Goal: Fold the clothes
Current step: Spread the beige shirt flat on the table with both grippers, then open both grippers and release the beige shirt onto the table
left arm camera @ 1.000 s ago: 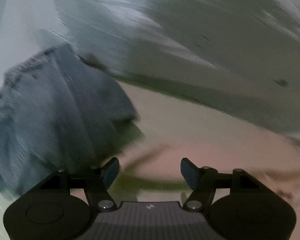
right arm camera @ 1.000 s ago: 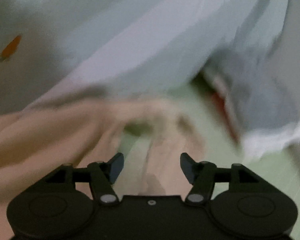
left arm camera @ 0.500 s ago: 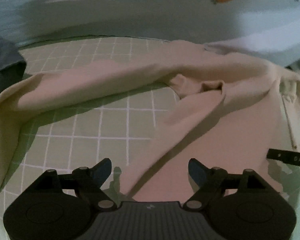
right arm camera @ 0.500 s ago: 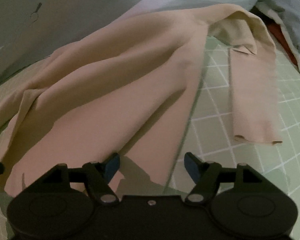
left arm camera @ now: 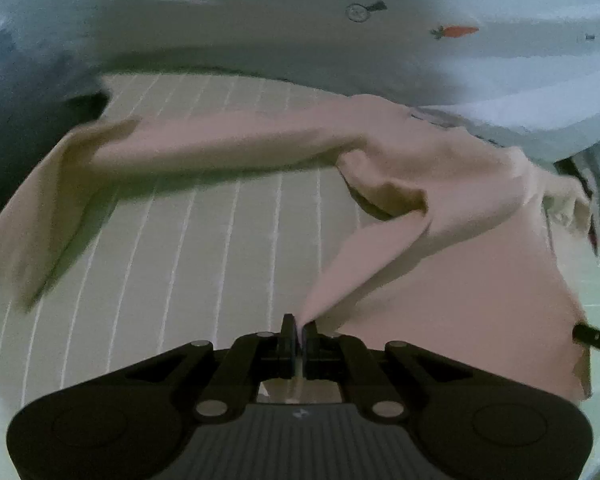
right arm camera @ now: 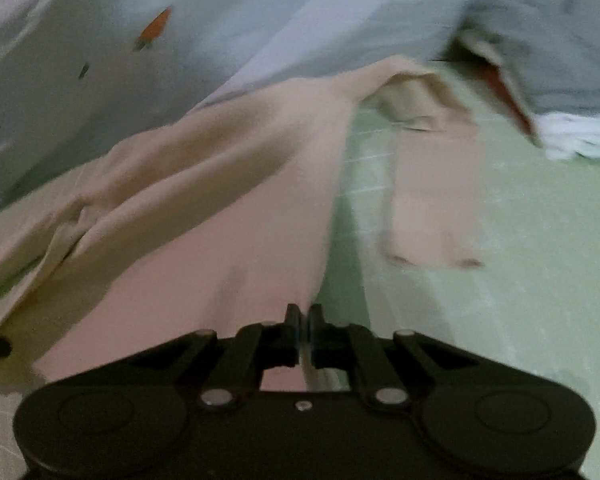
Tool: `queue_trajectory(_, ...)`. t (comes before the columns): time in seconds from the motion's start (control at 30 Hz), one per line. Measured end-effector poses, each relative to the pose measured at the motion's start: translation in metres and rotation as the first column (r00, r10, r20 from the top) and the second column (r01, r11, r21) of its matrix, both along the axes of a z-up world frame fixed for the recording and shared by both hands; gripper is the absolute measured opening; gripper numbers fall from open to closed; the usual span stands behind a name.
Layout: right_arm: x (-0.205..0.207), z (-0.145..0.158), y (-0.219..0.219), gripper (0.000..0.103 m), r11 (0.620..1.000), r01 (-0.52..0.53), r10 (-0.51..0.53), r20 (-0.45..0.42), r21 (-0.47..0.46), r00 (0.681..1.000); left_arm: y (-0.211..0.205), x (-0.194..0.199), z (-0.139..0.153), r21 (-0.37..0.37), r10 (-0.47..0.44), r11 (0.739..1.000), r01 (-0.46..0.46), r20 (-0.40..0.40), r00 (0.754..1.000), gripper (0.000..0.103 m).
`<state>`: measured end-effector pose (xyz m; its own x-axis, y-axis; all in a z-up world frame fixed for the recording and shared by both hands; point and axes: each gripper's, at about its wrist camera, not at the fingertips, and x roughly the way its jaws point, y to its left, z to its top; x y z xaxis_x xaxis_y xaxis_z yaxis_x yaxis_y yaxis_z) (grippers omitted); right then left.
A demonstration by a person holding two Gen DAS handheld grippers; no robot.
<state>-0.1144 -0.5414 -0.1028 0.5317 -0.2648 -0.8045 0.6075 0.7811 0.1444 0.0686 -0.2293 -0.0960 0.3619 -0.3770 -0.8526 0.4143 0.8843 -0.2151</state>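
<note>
A beige long-sleeved top (left arm camera: 440, 264) lies crumpled on a green gridded mat (left arm camera: 204, 248). My left gripper (left arm camera: 299, 326) is shut on its near hem corner, and the cloth rises from the jaws in a taut fold. One sleeve (left arm camera: 180, 144) stretches far left. In the right wrist view the same beige top (right arm camera: 220, 216) spreads ahead, and my right gripper (right arm camera: 305, 318) is shut on the other hem corner. The other sleeve (right arm camera: 428, 200) lies flat to the right on the mat (right arm camera: 520, 240).
A pale bedsheet with a carrot print (left arm camera: 456, 31) rises behind the mat. A dark blue garment (left arm camera: 28, 92) sits at far left. A grey and white pile of clothes (right arm camera: 572, 92) with a red strip lies at the right.
Both grippers were open half a second ago and have shut on the beige top's near hem corners. The views are blurred with motion and the cloth is pulled taut.
</note>
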Motion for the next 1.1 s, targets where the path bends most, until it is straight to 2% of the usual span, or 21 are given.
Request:
queue_trajectory(0.17,-0.048,-0.003,0.002,0.005,0.997,0.028,-0.026,-0.029,0.067,0.999,0.036,-0.040,-0.002,-0.024,0.078,0.996,-0.080,-0.077,0.994,0.003)
queue_trajectory(0.33,-0.070,-0.012,0.012,0.005,0.996,-0.060,0.067,-0.093,0.072,0.993,0.054,-0.078,-0.017,0.010,0.161,0.987,-0.161,-0.141,0.977,0.003)
queue_trajectory(0.5,-0.090,-0.017,0.019,0.005,0.987,-0.151,0.157,-0.102,0.060,0.982,0.053,-0.104,-0.019,0.029,0.216,0.976,-0.214,-0.136,0.967,0.007)
queue_trajectory(0.57,-0.093,-0.020,0.019,0.006,0.982,-0.175,0.181,-0.102,0.065,0.978,0.054,-0.113,-0.019,0.043,0.232,0.973,-0.228,-0.132,0.964,0.021)
queue_trajectory(0.7,-0.096,-0.025,0.016,0.007,0.980,-0.182,0.190,-0.102,0.084,0.976,0.052,-0.118,-0.018,0.077,0.238,0.970,-0.230,-0.116,0.964,0.039)
queue_trajectory(0.77,-0.099,-0.025,0.015,0.015,0.982,-0.160,0.170,-0.096,0.097,0.981,0.053,-0.112,-0.011,0.080,0.234,0.970,-0.228,-0.071,0.970,0.061)
queue_trajectory(0.83,-0.101,-0.026,0.014,0.021,0.985,-0.124,0.134,-0.082,0.120,0.988,0.051,-0.105,-0.006,0.076,0.222,0.973,-0.219,-0.045,0.974,0.074)
queue_trajectory(0.9,-0.100,-0.026,0.013,0.026,0.987,-0.088,0.098,-0.072,0.131,0.993,0.046,-0.096,-0.003,0.067,0.205,0.977,-0.202,-0.033,0.978,0.079)
queue_trajectory(1.0,-0.097,-0.022,0.014,0.040,0.993,-0.043,0.051,-0.070,0.109,0.996,0.039,-0.083,0.002,0.054,0.179,0.983,-0.178,-0.015,0.984,0.083)
queue_trajectory(1.03,-0.096,-0.019,0.015,0.054,0.995,-0.033,0.040,-0.068,0.089,0.997,0.037,-0.078,0.003,0.051,0.168,0.985,-0.168,-0.011,0.986,0.083)
queue_trajectory(1.07,-0.096,-0.016,0.017,0.072,0.997,-0.025,0.029,-0.066,0.069,0.997,0.031,-0.075,0.002,0.059,0.147,0.988,-0.146,-0.014,0.989,0.083)
queue_trajectory(1.1,-0.095,-0.013,0.017,0.081,0.998,-0.014,0.018,-0.062,0.055,0.998,0.026,-0.072,0.001,0.069,0.130,0.989,-0.128,-0.022,0.991,0.083)
